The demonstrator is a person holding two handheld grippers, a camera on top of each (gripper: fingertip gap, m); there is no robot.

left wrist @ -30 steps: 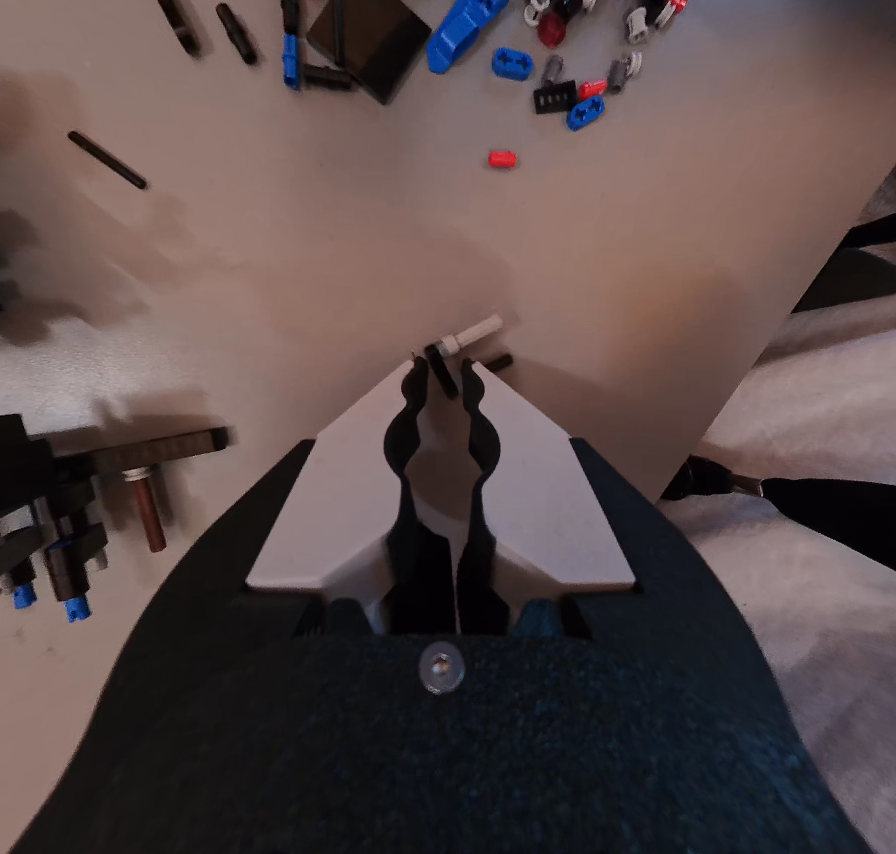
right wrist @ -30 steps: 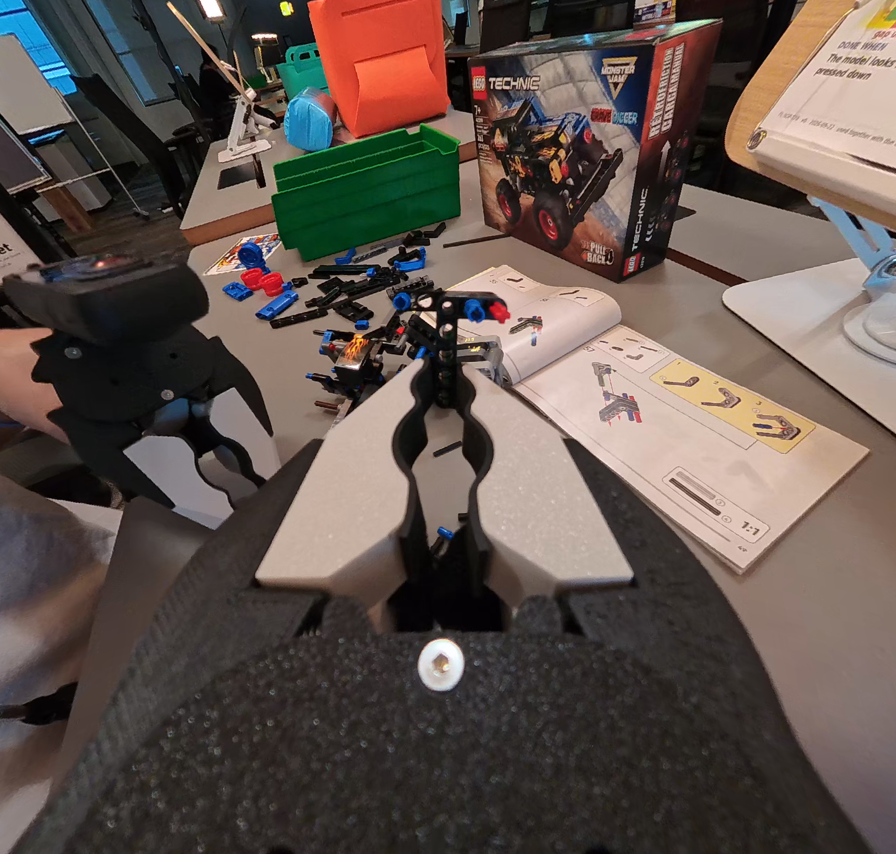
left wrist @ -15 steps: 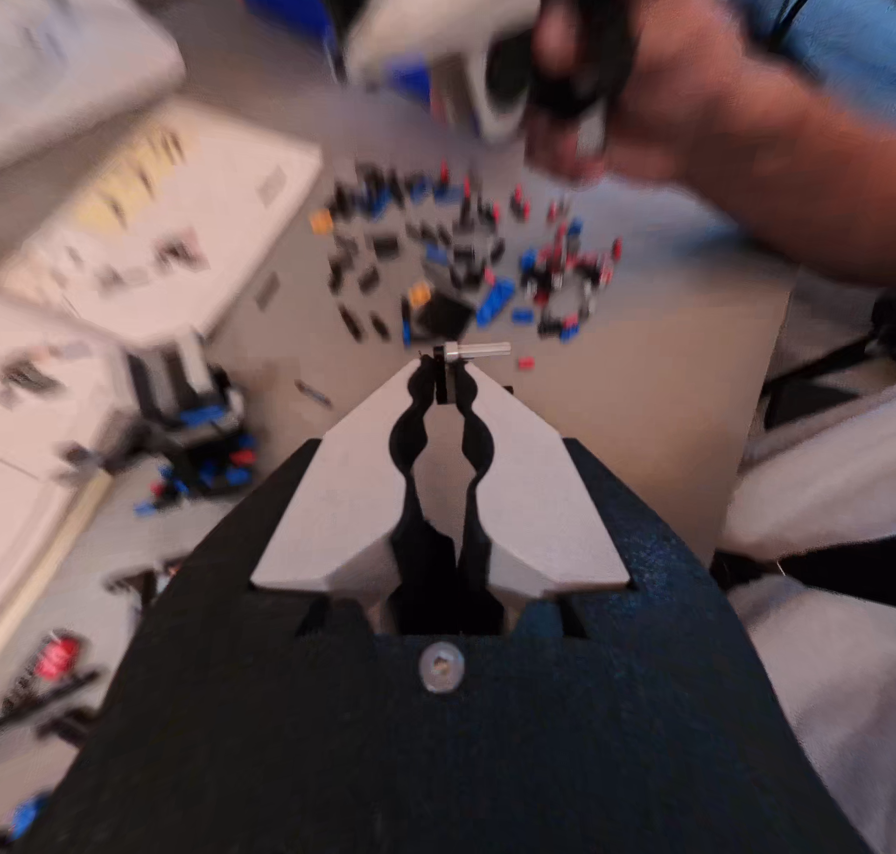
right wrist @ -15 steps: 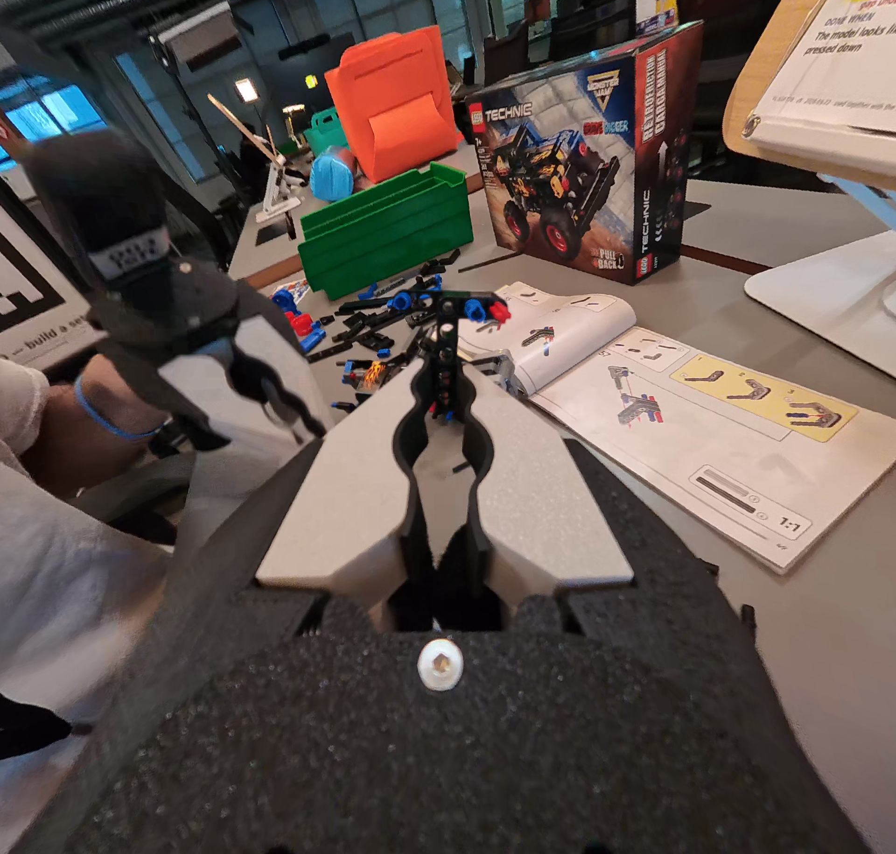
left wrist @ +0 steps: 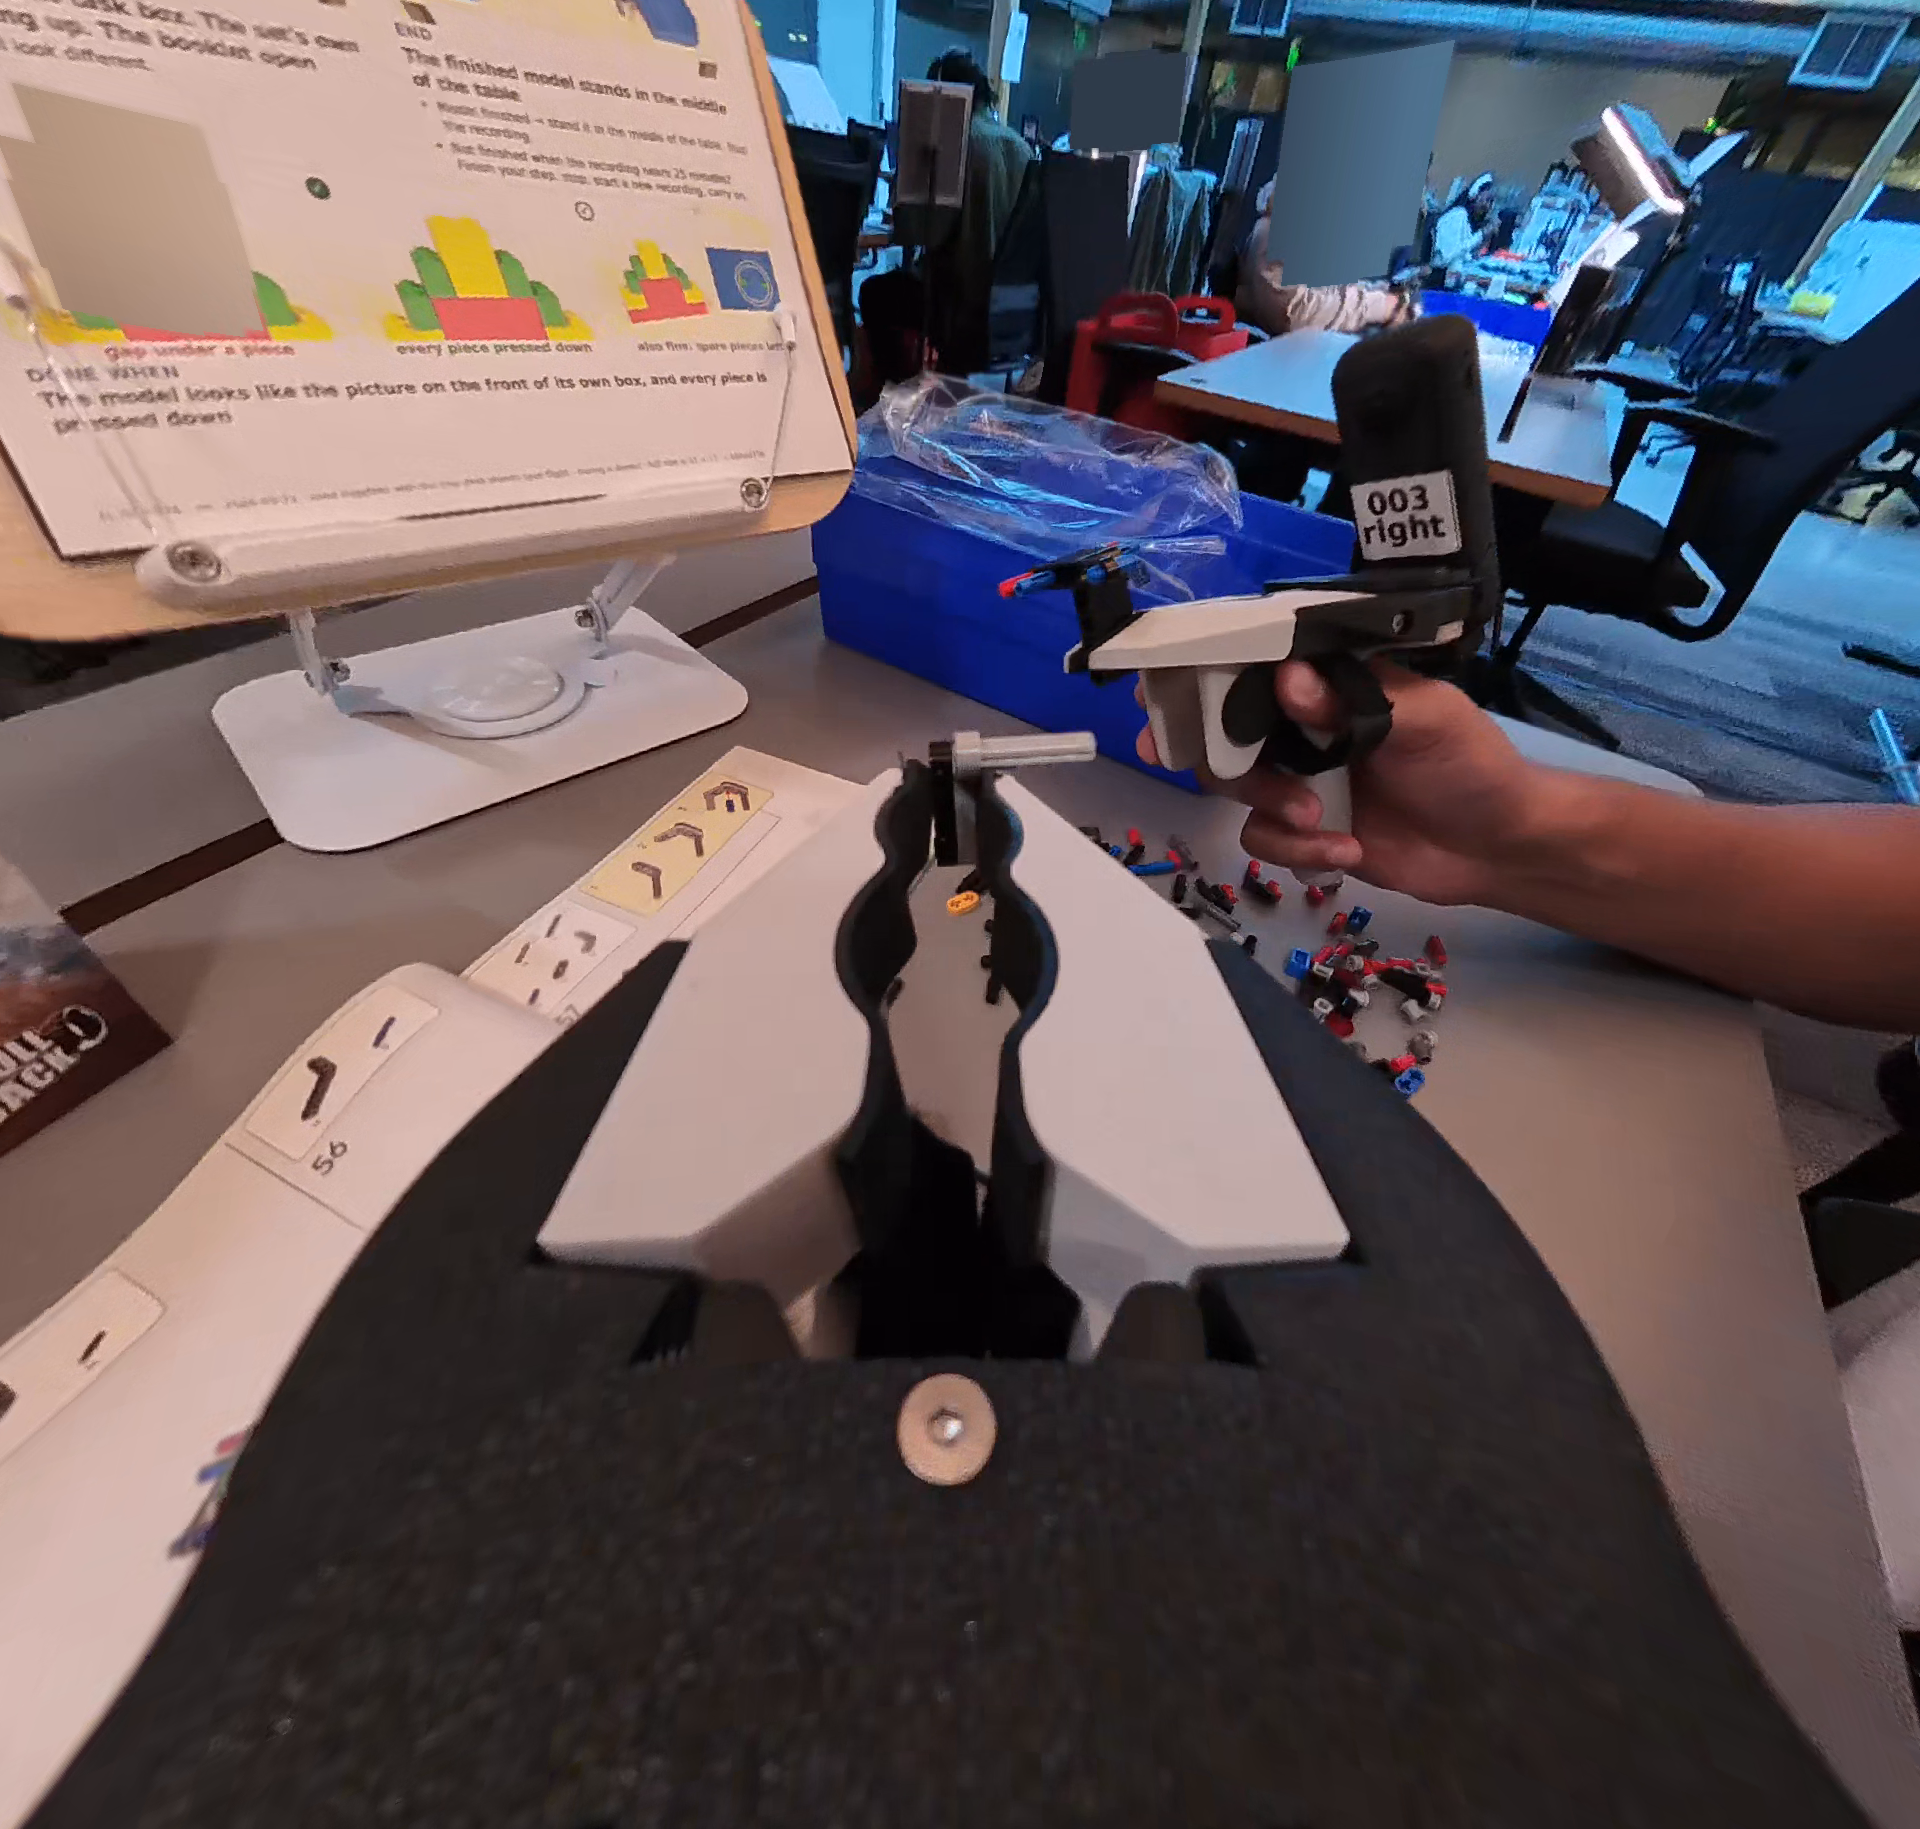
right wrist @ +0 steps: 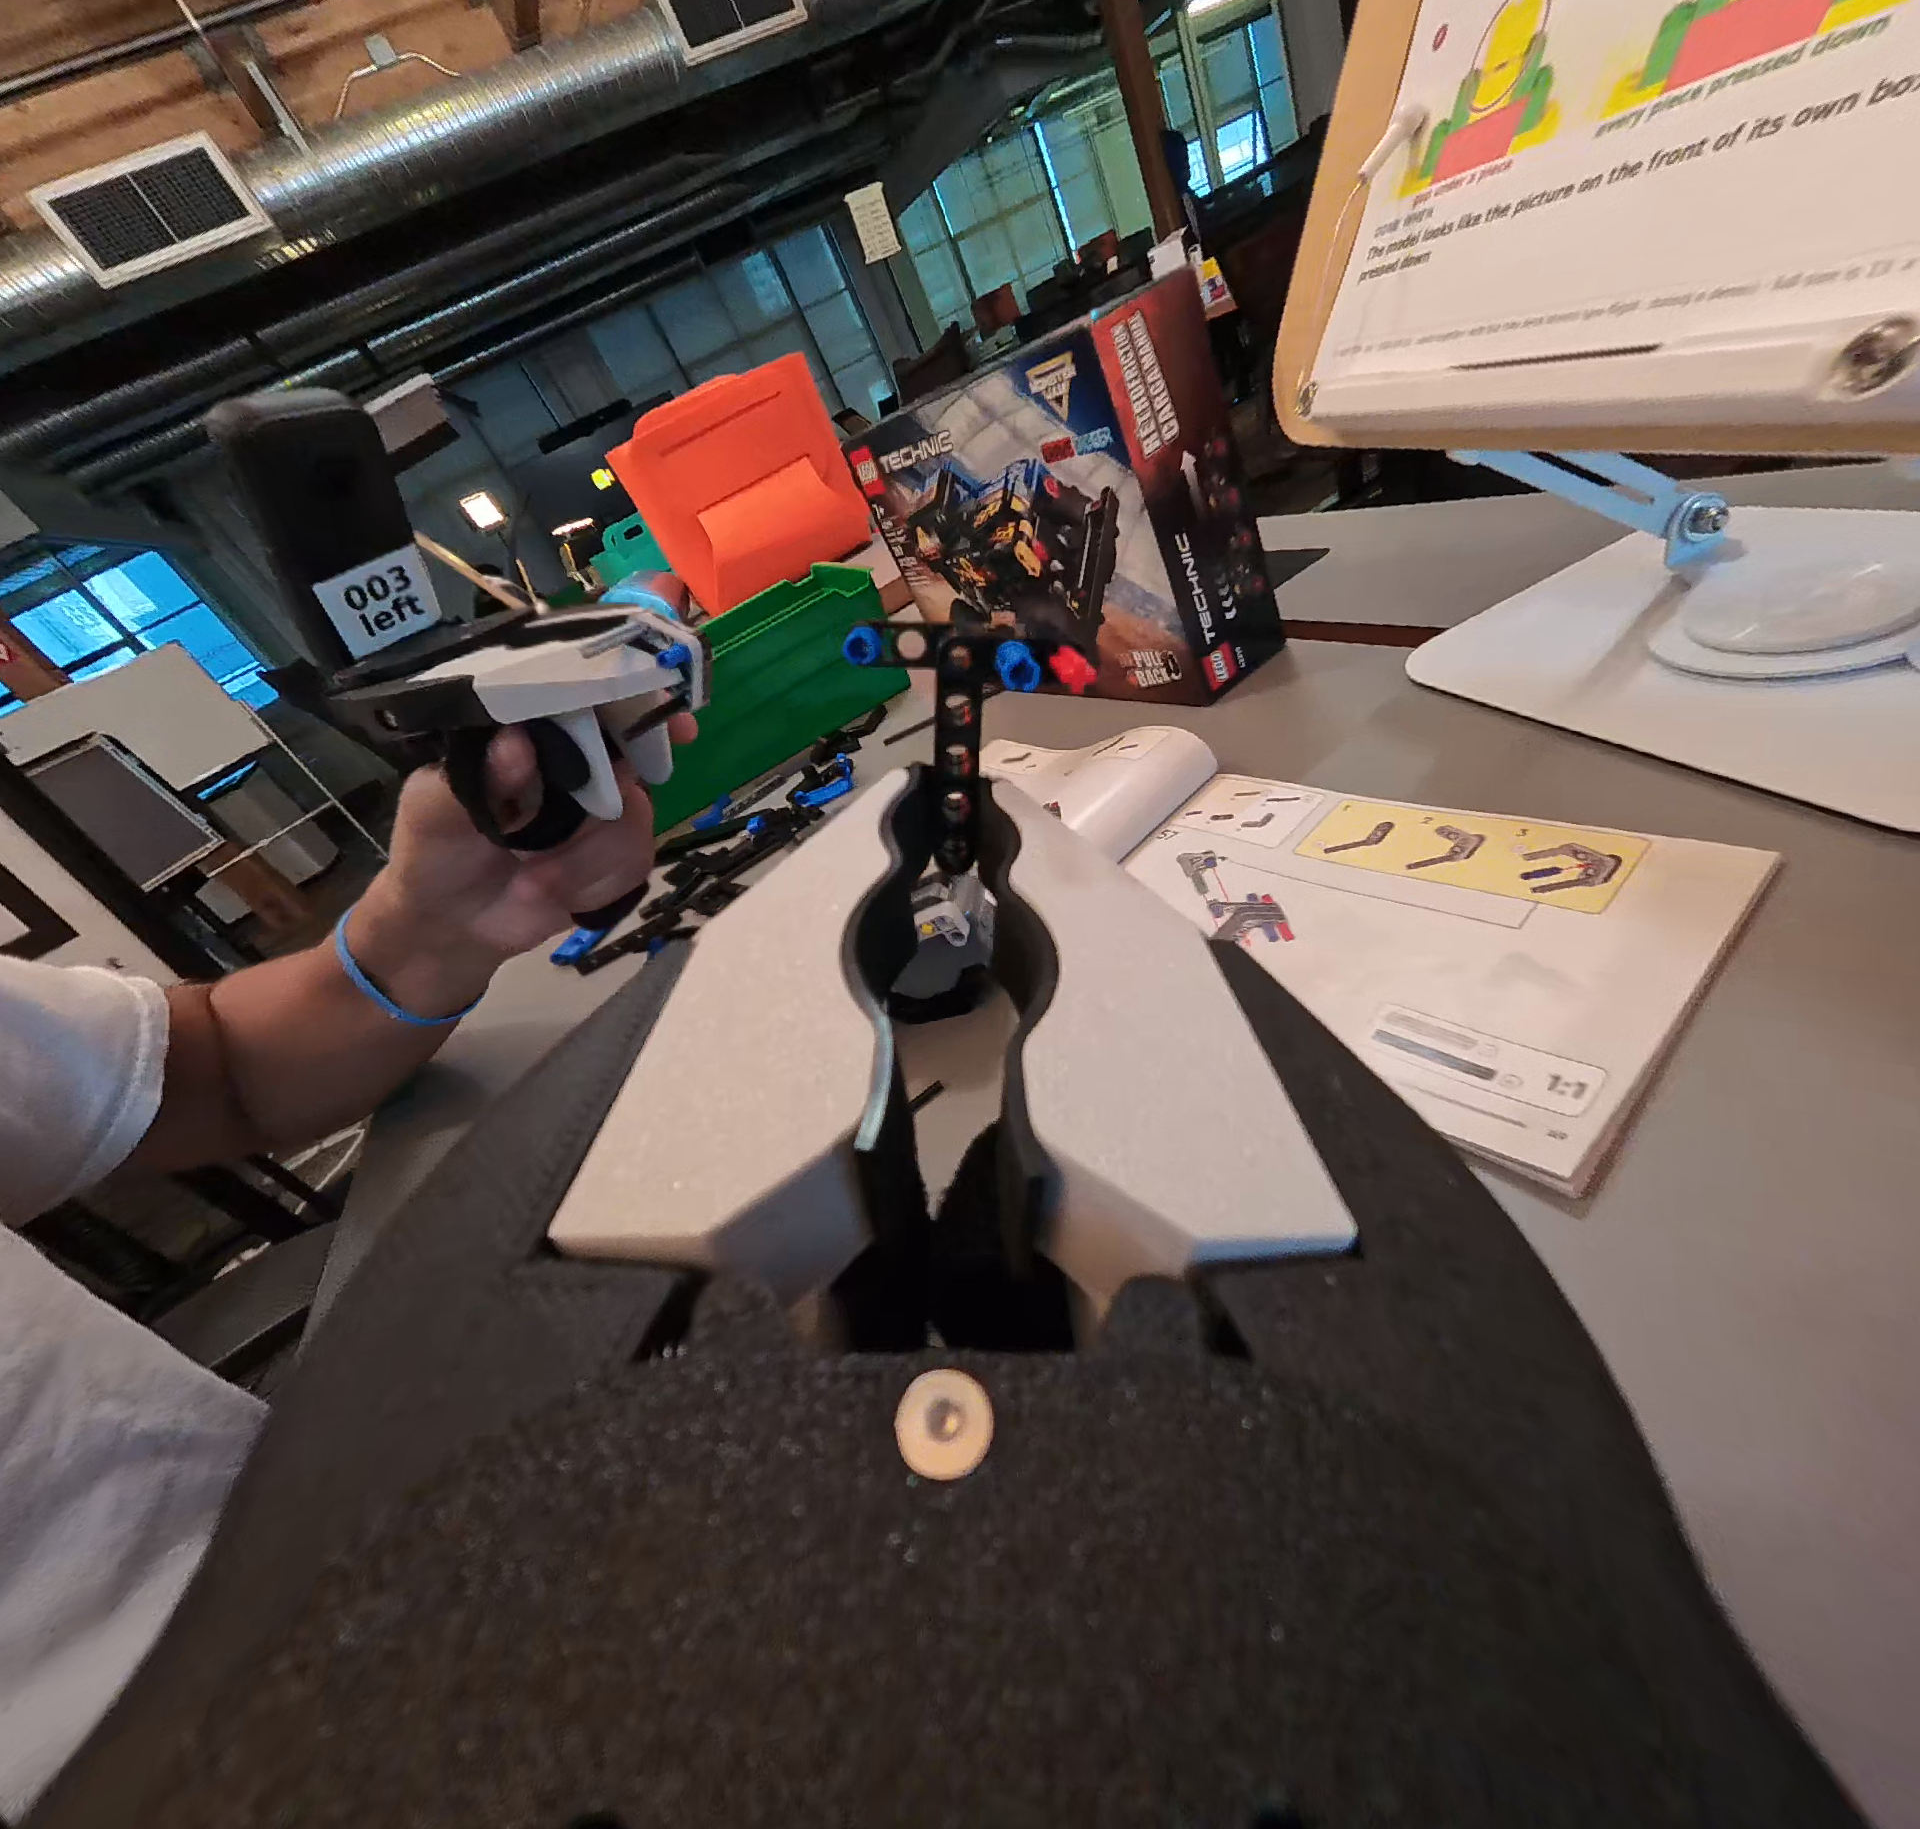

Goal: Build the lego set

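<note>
1. Left gripper [left wrist: 951, 813]: jaws closed on a small black lego piece with a light grey pin [left wrist: 1023, 749] sticking out to the right. Held up off the grey counter [left wrist: 1558, 1135].
2. Right gripper [right wrist: 951, 823]: jaws clamped on the stem of a black T-shaped lego beam [right wrist: 954, 740], upright, with blue and red pins [right wrist: 1039, 665] in the crossbar. Also off the counter.
3. Under both: open white instruction booklet [right wrist: 1455, 948] flat on the counter, yellow step panels showing.
4. Right of the left gripper: scatter of small red, blue and black lego pieces [left wrist: 1351, 979] on the counter, near the person's hand [left wrist: 1382, 792].
5. Left side in right wrist view: more black and blue lego parts [right wrist: 748, 834] in front of a green plastic bin [right wrist: 790, 678].
6. Further back: printed lego set box [right wrist: 1060, 522], orange folded container [right wrist: 743, 491], blue bin with clear plastic bag [left wrist: 1039, 574], white stand holding an instruction sheet [left wrist: 416, 221].
</note>
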